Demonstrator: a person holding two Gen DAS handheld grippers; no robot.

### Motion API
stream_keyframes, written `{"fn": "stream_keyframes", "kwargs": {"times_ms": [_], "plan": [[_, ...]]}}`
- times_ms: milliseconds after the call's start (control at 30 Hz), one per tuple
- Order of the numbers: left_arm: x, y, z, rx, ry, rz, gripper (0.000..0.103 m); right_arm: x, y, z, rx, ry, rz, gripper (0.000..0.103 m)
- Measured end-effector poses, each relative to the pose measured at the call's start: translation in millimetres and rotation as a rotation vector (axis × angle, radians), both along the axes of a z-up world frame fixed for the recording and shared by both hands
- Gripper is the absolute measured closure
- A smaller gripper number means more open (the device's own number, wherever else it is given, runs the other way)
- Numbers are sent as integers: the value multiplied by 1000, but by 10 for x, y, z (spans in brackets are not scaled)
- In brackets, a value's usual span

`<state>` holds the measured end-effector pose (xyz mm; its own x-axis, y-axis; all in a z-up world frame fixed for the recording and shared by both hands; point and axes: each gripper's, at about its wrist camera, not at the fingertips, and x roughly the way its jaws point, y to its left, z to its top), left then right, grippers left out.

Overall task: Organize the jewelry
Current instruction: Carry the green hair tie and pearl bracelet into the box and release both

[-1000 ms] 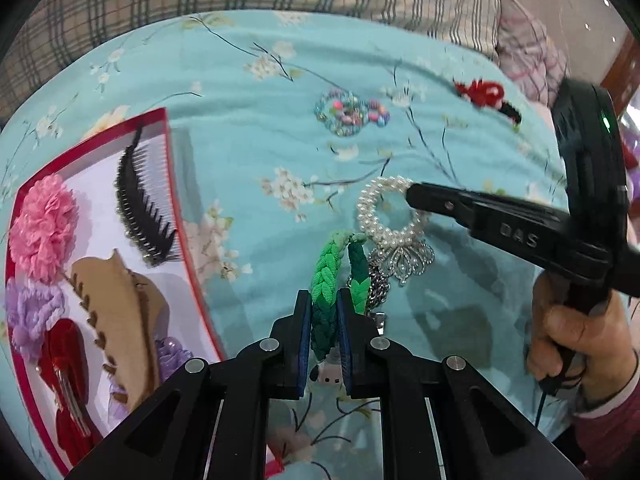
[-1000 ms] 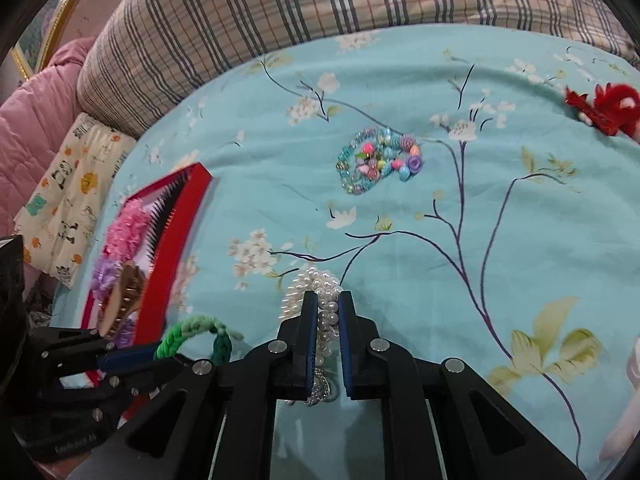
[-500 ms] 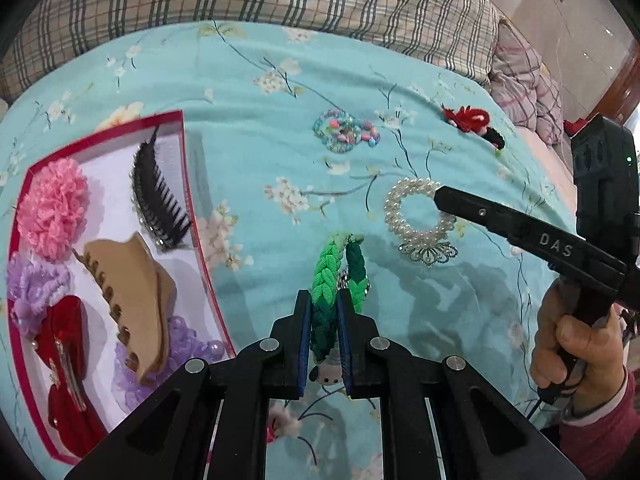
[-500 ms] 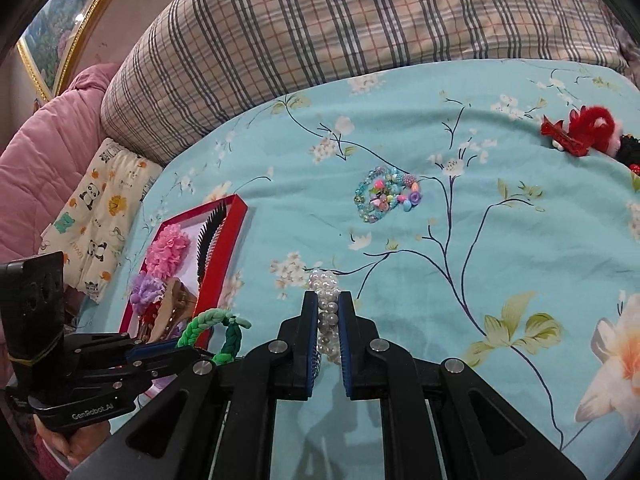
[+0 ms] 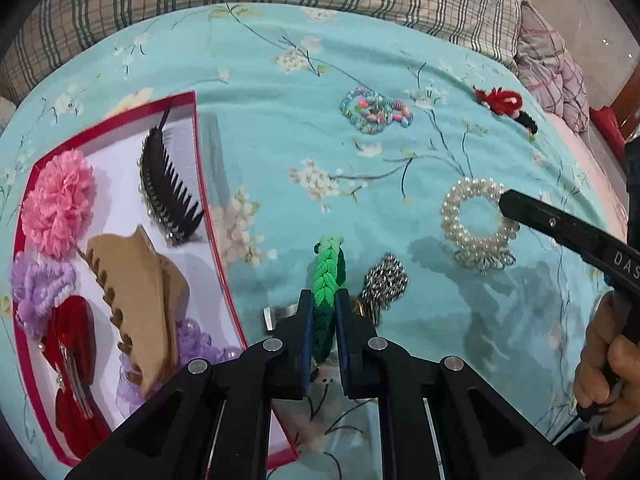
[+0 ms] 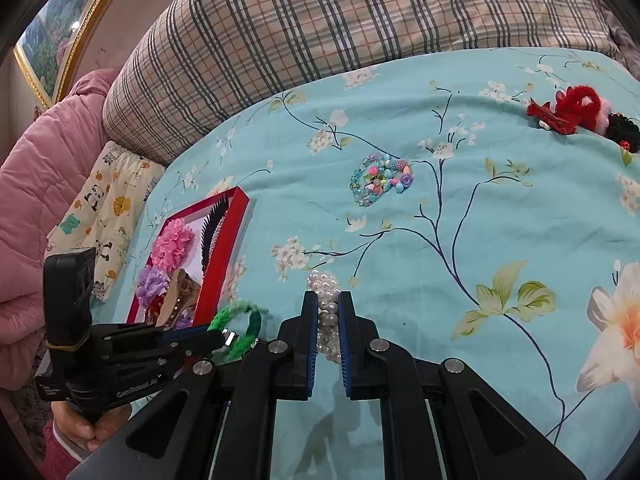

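**Two grippers, each carrying one piece toward the red tray**

Two pieces are held above a teal floral bedspread [image 5: 280, 92]. Nearest, the left gripper [image 5: 323, 312] is clamped on a green braided band [image 5: 329, 270]. A silver chain [image 5: 384, 282] lies on the cloth just beside it, at 3 o'clock. The right gripper [image 6: 329, 316] is clamped on a pearl bracelet [image 6: 326, 300].

The tray [image 5: 218, 248], at 9 o'clock in the left view, already holds a tan claw clip [image 5: 136, 280], a black comb [image 5: 168, 188] and flower ties. Best, likely: carry the band over the tray rim, lower into bare white space, then release.

Farther, at 12 o'clock: a beaded bracelet [image 5: 374, 110]. At 1 o'clock: a red clip [image 5: 500, 100].
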<state>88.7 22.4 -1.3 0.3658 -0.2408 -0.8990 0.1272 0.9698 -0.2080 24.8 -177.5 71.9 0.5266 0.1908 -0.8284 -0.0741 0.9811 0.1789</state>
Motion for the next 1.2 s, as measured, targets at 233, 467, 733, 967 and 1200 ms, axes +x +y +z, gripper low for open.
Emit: {"fn": "stream_keyframes", "kwargs": {"times_ms": [233,467,733,967,1200], "plan": [[-166,183,246,-45,-60,36,95,-15,49,90,10,-17,10,94],[-497,544,530,-90,-116,101,95,-53,250,121,15,-21,47,94],[-896,1015,729,-108,-155,191,95,-89,654,164,25,-23,124,94],[-1187,1385,780,-133,-158,272,95,-117,1014,131,42,-12,191,94],[-1430,1671,816,-161,-167,338,95,-156,1433,81,57,2,266,94]]}}
